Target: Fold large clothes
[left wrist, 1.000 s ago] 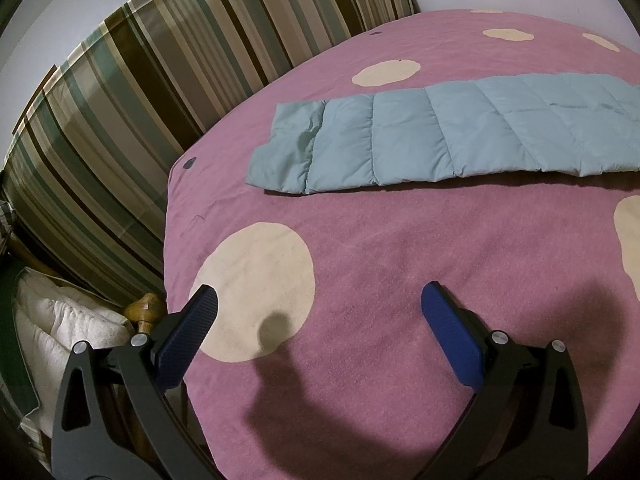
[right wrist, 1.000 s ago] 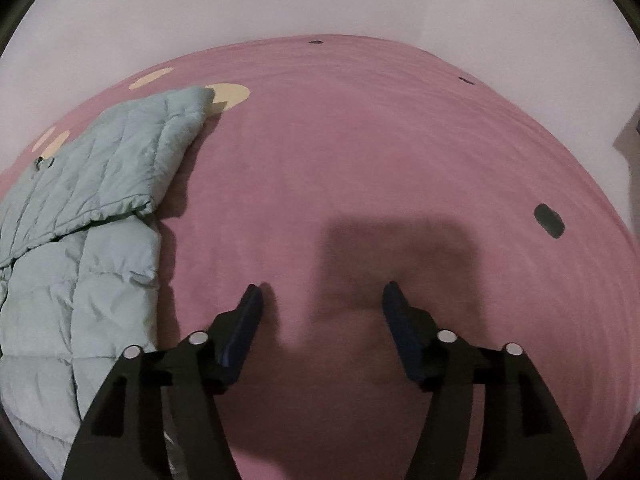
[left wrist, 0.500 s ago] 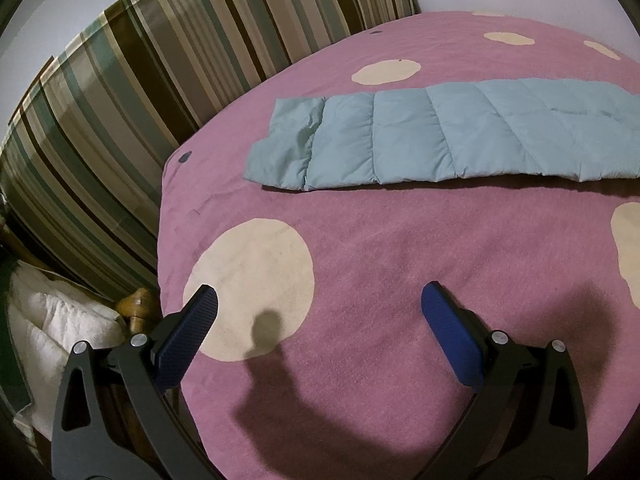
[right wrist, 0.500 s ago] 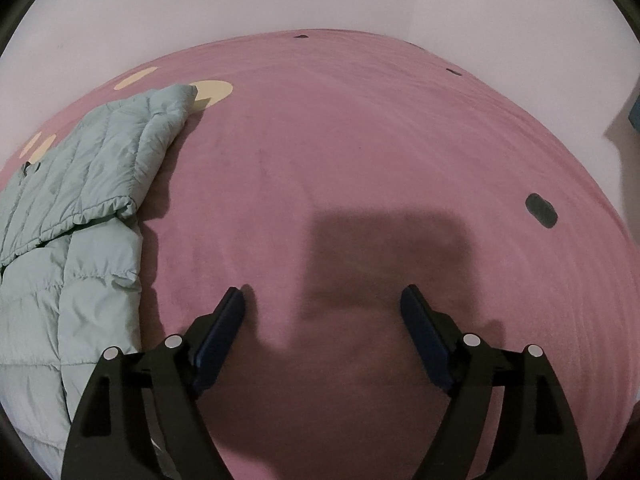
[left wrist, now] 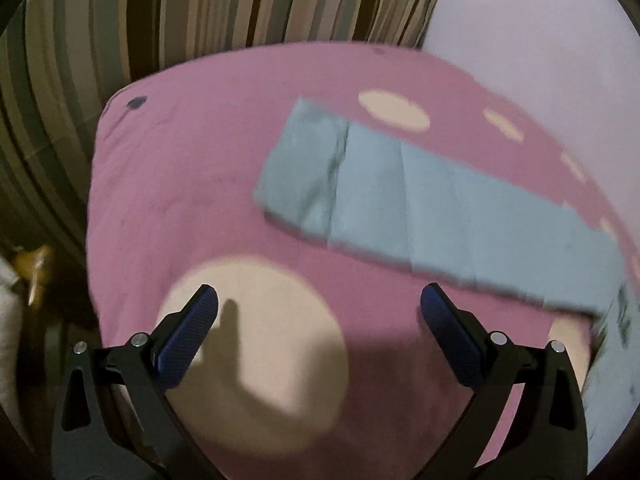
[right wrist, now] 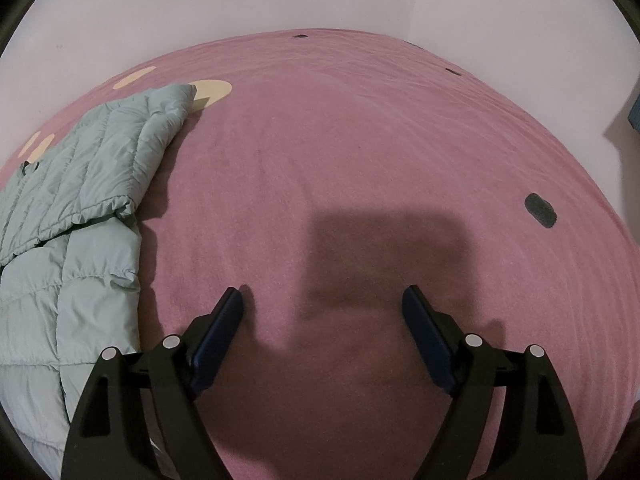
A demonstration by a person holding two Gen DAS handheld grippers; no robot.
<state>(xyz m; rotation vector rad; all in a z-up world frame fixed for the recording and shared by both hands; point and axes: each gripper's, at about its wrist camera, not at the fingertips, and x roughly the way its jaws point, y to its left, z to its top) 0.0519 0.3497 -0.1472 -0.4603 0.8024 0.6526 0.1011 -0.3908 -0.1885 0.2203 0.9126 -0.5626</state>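
pointing steeply down over the pink bedspread point(right wrist: 340, 160), both hand-held grippers, left point(left wrist: 318, 308) and right point(right wrist: 322, 312), wide apart, empty

Left view sharpness: your whole left picture is smeared, so the jacket point(left wrist: 420, 200) shows you no stitching, only flat pale blue panels.
Jacket, left view: its far end runs out of your picture at the right edge.
Jacket, right view: the left and bottom edges cut off the jacket point(right wrist: 68, 240); you cannot see its full outline.
Dark marks on the jacket's right end: too blurred for you to read.
Yellowish thing point(left wrist: 34, 268) beside the bed: blurred and half in shadow; you cannot tell what it is.
Blue object point(right wrist: 634, 116) at the wall: mostly cut off by your right picture's edge.
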